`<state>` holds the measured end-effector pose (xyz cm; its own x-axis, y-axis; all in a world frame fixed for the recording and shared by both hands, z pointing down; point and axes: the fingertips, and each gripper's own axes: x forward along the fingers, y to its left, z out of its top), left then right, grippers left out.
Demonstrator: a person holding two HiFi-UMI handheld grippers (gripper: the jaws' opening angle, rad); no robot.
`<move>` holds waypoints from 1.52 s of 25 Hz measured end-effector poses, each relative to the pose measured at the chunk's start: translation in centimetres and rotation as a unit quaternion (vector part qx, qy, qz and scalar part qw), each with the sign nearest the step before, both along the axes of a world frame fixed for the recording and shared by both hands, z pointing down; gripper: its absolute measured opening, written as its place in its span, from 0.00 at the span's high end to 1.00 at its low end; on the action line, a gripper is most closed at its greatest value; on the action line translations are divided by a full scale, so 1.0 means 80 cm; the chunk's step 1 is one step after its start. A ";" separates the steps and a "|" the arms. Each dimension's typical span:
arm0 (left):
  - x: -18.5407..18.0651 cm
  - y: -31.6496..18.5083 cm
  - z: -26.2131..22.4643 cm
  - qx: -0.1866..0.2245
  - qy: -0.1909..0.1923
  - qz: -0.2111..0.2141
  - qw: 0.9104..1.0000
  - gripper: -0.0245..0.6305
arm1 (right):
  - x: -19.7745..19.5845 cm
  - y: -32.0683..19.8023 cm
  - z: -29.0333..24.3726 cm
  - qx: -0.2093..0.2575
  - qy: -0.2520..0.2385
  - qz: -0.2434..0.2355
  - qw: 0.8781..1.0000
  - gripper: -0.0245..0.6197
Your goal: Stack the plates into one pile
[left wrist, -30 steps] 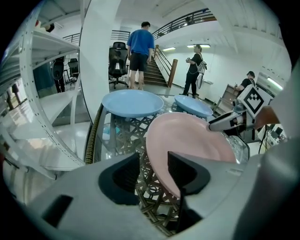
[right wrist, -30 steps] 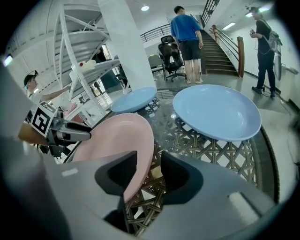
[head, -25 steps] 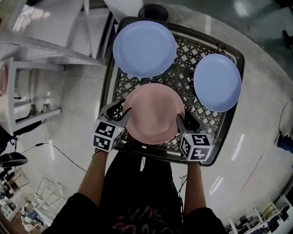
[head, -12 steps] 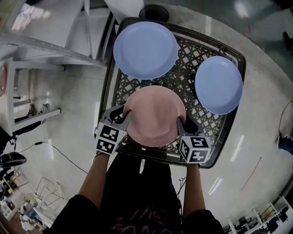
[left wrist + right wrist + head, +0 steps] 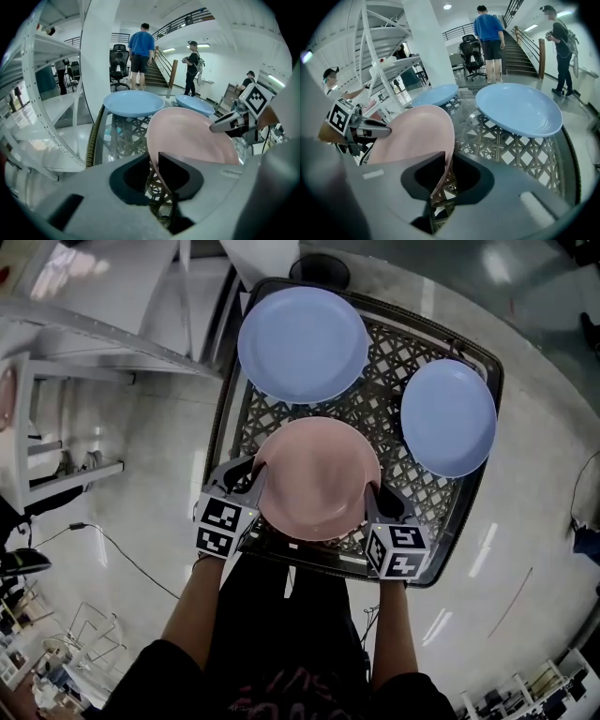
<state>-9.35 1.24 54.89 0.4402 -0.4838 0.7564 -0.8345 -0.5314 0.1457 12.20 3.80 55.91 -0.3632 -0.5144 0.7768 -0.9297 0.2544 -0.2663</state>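
A pink plate (image 5: 317, 479) lies at the near edge of a round lattice-top table (image 5: 401, 341). My left gripper (image 5: 255, 474) is at its left rim and my right gripper (image 5: 368, 491) at its right rim. Both pairs of jaws are closing, with the rim between them and the pads on it. In the left gripper view the pink plate (image 5: 192, 136) runs tilted from my left gripper (image 5: 153, 159). In the right gripper view the pink plate (image 5: 417, 136) rises from my right gripper (image 5: 447, 161). A large blue plate (image 5: 302, 343) sits at the back, a smaller blue plate (image 5: 448, 416) at the right.
White metal shelving (image 5: 75, 352) stands to the left of the table. The person's legs are right against the table's near edge. Beyond the table, several people (image 5: 140, 49) stand by a staircase, with an office chair (image 5: 471, 54) nearby.
Both grippers have moved inward onto the pink plate's rims and their jaws have narrowed around them. The blue plates have not moved.
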 end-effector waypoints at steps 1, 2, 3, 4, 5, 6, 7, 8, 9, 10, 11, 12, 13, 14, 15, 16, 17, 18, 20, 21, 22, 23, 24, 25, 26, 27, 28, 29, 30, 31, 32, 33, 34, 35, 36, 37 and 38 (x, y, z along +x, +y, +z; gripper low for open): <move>-0.001 -0.002 -0.004 0.003 0.002 -0.005 1.000 0.88 | -0.001 -0.001 -0.003 0.003 -0.001 0.001 1.000 0.87; -0.003 -0.003 -0.008 0.007 0.005 -0.011 1.000 0.89 | -0.001 -0.002 -0.006 0.006 -0.002 0.002 1.000 0.87; -0.005 -0.005 -0.012 0.010 0.009 -0.016 1.000 0.90 | -0.002 -0.003 -0.010 0.009 -0.003 0.003 1.000 0.87; -0.006 -0.006 -0.017 0.014 0.013 -0.020 1.000 0.90 | -0.002 -0.004 -0.013 0.012 -0.004 0.004 1.000 0.88; -0.007 -0.008 -0.022 0.018 0.016 -0.023 0.999 0.91 | -0.002 -0.005 -0.017 0.015 -0.005 0.005 1.000 0.88; -0.007 -0.010 -0.026 0.022 0.018 -0.026 0.999 0.91 | -0.003 -0.007 -0.020 0.018 -0.006 0.006 1.000 0.88; -0.008 -0.012 -0.030 0.025 0.020 -0.027 0.999 0.91 | -0.003 -0.009 -0.023 0.021 -0.007 0.006 1.000 0.88; -0.008 -0.013 -0.034 0.028 0.021 -0.029 0.999 0.91 | -0.003 -0.011 -0.027 0.024 -0.008 0.007 1.000 0.88; -0.008 -0.015 -0.038 0.031 0.022 -0.030 0.999 0.91 | -0.003 -0.013 -0.031 0.028 -0.008 0.007 1.000 0.88; -0.008 -0.016 -0.042 0.035 0.023 -0.030 0.999 0.91 | -0.003 -0.015 -0.036 0.032 -0.008 0.008 0.999 0.89; -0.008 -0.017 -0.046 0.038 0.024 -0.031 0.999 0.91 | -0.003 -0.016 -0.040 0.036 -0.009 0.009 0.999 0.89; -0.008 -0.018 -0.051 0.042 0.025 -0.032 0.998 0.91 | -0.003 -0.017 -0.044 0.039 -0.010 0.009 0.999 0.89; -0.008 -0.019 -0.055 0.045 0.026 -0.033 0.998 0.91 | -0.003 -0.019 -0.049 0.043 -0.010 0.009 0.999 0.89; -0.009 -0.021 -0.060 0.049 0.026 -0.034 0.998 0.91 | -0.003 -0.022 -0.053 0.046 -0.010 0.010 0.999 0.89; -0.009 -0.024 -0.065 0.054 0.027 -0.036 0.998 0.91 | -0.003 -0.025 -0.058 0.050 -0.010 0.010 0.999 0.89; -0.010 -0.027 -0.070 0.057 0.028 -0.037 0.997 0.91 | -0.004 -0.028 -0.063 0.054 -0.011 0.010 0.998 0.89; -0.011 -0.029 -0.075 0.061 0.028 -0.038 0.997 0.91 | -0.005 -0.030 -0.068 0.058 -0.011 0.010 0.998 0.89; -0.012 -0.031 -0.080 0.065 0.029 -0.039 0.997 0.91 | -0.006 -0.033 -0.073 0.061 -0.012 0.010 0.998 0.89; -0.015 -0.035 -0.091 0.072 0.030 -0.043 0.996 0.92 | -0.009 -0.039 -0.083 0.069 -0.014 0.010 0.997 0.89; -0.017 -0.037 -0.097 0.076 0.030 -0.045 0.996 0.92 | -0.010 -0.042 -0.088 0.073 -0.015 0.009 0.997 0.89; -0.019 -0.039 -0.103 0.080 0.030 -0.048 0.995 0.92 | -0.012 -0.045 -0.093 0.077 -0.016 0.008 0.997 0.89; -0.020 -0.040 -0.109 0.084 0.030 -0.051 0.995 0.92 | -0.014 -0.047 -0.097 0.081 -0.018 0.007 0.997 0.89; -0.022 -0.041 -0.114 0.087 0.030 -0.054 0.994 0.92 | -0.015 -0.050 -0.103 0.085 -0.019 0.005 0.996 0.89; -0.024 -0.042 -0.120 0.090 0.030 -0.057 0.994 0.92 | -0.017 -0.053 -0.108 0.088 -0.020 0.004 0.996 0.89; -0.026 -0.044 -0.125 0.093 0.030 -0.060 0.993 0.92 | -0.018 -0.056 -0.113 0.092 -0.020 0.003 0.996 0.89; -0.028 -0.045 -0.131 0.096 0.031 -0.063 0.993 0.92 | -0.020 -0.059 -0.119 0.096 -0.021 0.002 0.995 0.90; -0.030 -0.046 -0.136 0.099 0.032 -0.065 0.992 0.92 | -0.022 -0.062 -0.125 0.100 -0.021 0.000 0.995 0.90; -0.032 -0.048 -0.140 0.102 0.033 -0.068 0.992 0.92 | -0.024 -0.065 -0.130 0.103 -0.021 -0.002 0.994 0.90; -0.033 -0.050 -0.144 0.104 0.035 -0.070 0.991 0.92 | -0.025 -0.068 -0.134 0.106 -0.021 -0.004 0.994 0.90; -0.034 -0.052 -0.147 0.107 0.036 -0.072 0.991 0.92 | -0.025 -0.071 -0.139 0.110 -0.021 -0.005 0.994 0.90; -0.034 -0.054 -0.150 0.110 0.037 -0.074 0.991 0.92 | -0.025 -0.075 -0.142 0.113 -0.021 -0.007 0.993 0.90; -0.034 -0.058 -0.152 0.113 0.037 -0.075 0.990 0.92 | -0.025 -0.079 -0.145 0.116 -0.021 -0.009 0.993 0.90; -0.034 -0.061 -0.155 0.115 0.038 -0.077 0.990 0.92 | -0.025 -0.083 -0.148 0.119 -0.021 -0.010 0.993 0.90; -0.033 -0.066 -0.157 0.117 0.038 -0.078 0.989 0.92 | -0.024 -0.088 -0.150 0.121 -0.021 -0.011 0.992 0.90; -0.033 -0.069 -0.159 0.118 0.039 -0.078 0.989 0.92 | -0.024 -0.092 -0.153 0.123 -0.020 -0.011 0.992 0.90; -0.032 -0.073 -0.161 0.120 0.039 -0.078 0.989 0.92 | -0.023 -0.095 -0.155 0.124 -0.020 -0.011 0.992 0.90; -0.032 -0.076 -0.162 0.121 0.040 -0.078 0.989 0.92 | -0.023 -0.098 -0.156 0.125 -0.020 -0.011 0.992 0.90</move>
<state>-11.90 -4.81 41.92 0.3993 -0.7133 0.5760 -0.9000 -0.4247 0.0979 10.35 -4.06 43.43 -0.4043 -0.6811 0.6105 -0.9132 0.3377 -0.2280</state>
